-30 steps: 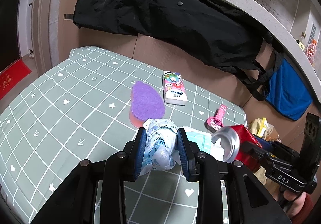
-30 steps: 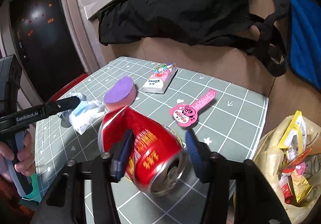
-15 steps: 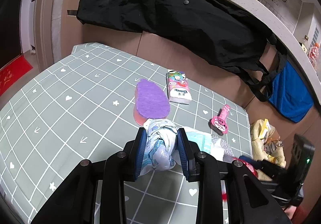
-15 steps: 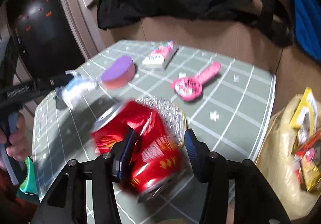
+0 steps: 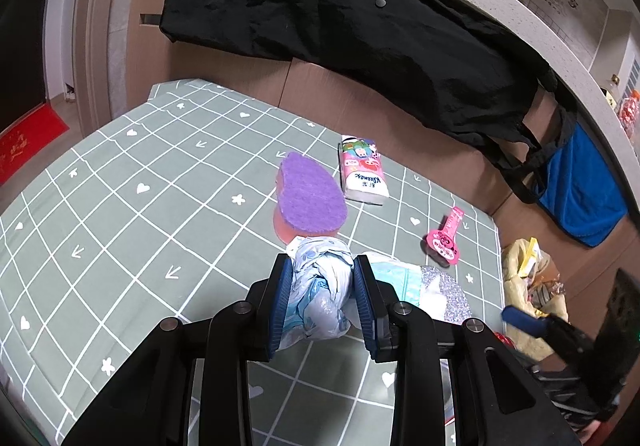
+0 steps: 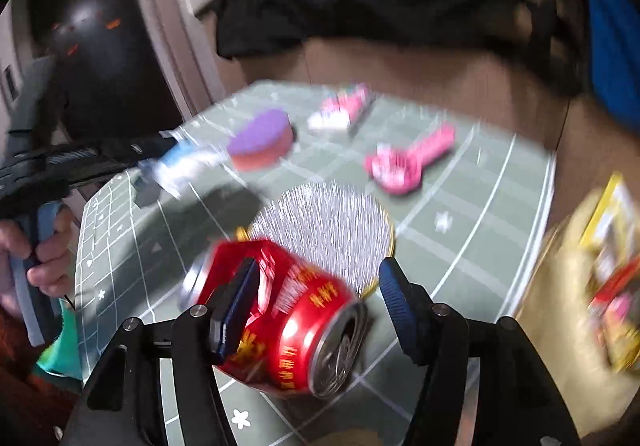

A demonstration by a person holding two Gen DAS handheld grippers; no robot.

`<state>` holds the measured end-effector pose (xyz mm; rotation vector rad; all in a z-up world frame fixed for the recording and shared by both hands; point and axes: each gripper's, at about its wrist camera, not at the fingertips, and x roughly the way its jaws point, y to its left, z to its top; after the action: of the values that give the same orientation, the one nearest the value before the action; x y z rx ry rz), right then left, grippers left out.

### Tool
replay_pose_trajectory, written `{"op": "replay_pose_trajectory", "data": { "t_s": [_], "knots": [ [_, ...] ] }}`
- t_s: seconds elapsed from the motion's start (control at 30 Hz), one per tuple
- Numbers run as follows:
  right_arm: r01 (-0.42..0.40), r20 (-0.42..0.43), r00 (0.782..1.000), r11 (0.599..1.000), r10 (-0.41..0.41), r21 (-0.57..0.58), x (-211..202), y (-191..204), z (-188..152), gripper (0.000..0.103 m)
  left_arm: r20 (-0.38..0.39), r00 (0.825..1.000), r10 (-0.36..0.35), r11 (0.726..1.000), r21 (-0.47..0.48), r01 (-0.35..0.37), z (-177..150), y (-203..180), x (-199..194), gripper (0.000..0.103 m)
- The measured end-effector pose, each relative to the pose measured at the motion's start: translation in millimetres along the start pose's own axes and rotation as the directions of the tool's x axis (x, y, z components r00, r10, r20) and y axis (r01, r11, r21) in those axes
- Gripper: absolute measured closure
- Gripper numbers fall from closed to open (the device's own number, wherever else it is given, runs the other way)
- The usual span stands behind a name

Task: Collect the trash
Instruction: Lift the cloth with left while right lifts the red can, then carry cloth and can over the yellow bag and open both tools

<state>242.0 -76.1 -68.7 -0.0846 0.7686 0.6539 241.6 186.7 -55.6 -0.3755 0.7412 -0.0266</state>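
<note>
Green checked tablecloth edge: right gripper jaws opening, dented red can loose between them, axis angled down-right toward the yellow trash bag just right; left gripper clamps a crumpled blue-white wrapper, farther from the bag.

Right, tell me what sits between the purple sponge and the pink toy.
Only bare green checked cloth between the sponge and the toy, in the left wrist view.
</note>
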Motion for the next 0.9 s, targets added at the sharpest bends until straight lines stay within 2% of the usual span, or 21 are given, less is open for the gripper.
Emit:
{"op": "replay_pose_trajectory", "data": {
  "t_s": [0.13, 0.27, 0.43, 0.53, 0.6, 0.73, 0.9],
  "knots": [
    [0.000, 0.019, 1.000, 1.000, 0.000, 0.025, -17.8, -3.7, 4.5, 0.044, 0.011, 1.000, -0.006, 1.000, 0.009, 0.006, -2.4, -2.3, -6.3, 0.071],
    [0.012, 0.026, 1.000, 0.999, -0.013, 0.051, -20.9, -1.7, -9.7, 0.044, 0.011, 1.000, -0.008, 1.000, 0.007, 0.008, -4.3, -4.0, -8.7, 0.071],
    [0.024, -0.055, 0.998, 0.997, -0.020, 0.073, 9.2, -0.8, -28.6, 0.044, 0.015, 1.000, -0.002, 1.000, 0.023, 0.001, -7.6, -6.4, -14.5, 0.071],
    [-0.041, -0.080, 0.995, 0.992, 0.051, 0.122, 19.5, -6.0, -32.4, 0.044, 0.028, 0.999, 0.016, 0.999, 0.029, -0.017, -8.2, -4.6, -18.7, 0.071],
    [-0.052, -0.061, 0.996, 0.990, 0.060, 0.127, 16.3, -7.8, -29.2, 0.049, 0.030, 0.999, 0.021, 0.999, 0.027, -0.021, -7.8, -3.4, -19.0, 0.071],
    [-0.014, -0.034, 0.999, 0.996, 0.017, 0.086, 7.9, -5.8, -17.3, 0.050, 0.044, 0.999, 0.027, 0.999, 0.035, -0.028, -4.6, -7.1, -19.5, 0.071],
    [0.006, 0.050, 0.999, 0.997, -0.010, 0.074, -11.0, -14.8, 15.8, 0.050, 0.120, 0.992, 0.040, 0.993, 0.108, -0.053, 16.3, -30.2, -29.3, 0.071]
  ]
}}
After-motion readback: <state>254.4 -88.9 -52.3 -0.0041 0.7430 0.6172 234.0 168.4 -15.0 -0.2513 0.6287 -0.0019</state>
